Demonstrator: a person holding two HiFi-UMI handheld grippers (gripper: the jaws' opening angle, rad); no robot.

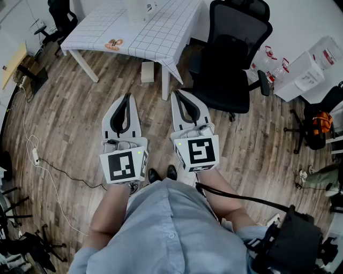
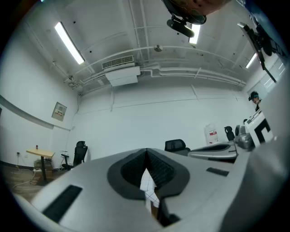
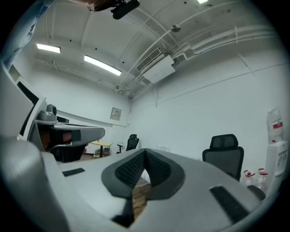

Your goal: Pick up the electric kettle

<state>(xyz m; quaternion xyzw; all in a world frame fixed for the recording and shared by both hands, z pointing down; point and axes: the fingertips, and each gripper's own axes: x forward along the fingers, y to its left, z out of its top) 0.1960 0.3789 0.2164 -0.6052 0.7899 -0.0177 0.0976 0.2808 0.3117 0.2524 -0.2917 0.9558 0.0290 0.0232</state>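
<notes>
L gripper [image 1: 127, 99], R gripper [image 1: 177, 94]: jaws pressed together, empty | poss. kettle [image 1: 140, 9] at table [image 1: 161, 32] far edge, unconfirmed | we judge it rigid, smooth, heavy if filled; grip handle.

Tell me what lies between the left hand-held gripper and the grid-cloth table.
Only bare wooden floor, as the head view shows. A pale block stands by a leg of the table, just right of that stretch. The left hand-held gripper is shut.

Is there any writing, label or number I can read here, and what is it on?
Nothing can be read.
Wall sign: too blurred.
Red label on the white jug: too small.
Labels on the white boxes: too small.
Marker cubes: square patterns, no words.
</notes>
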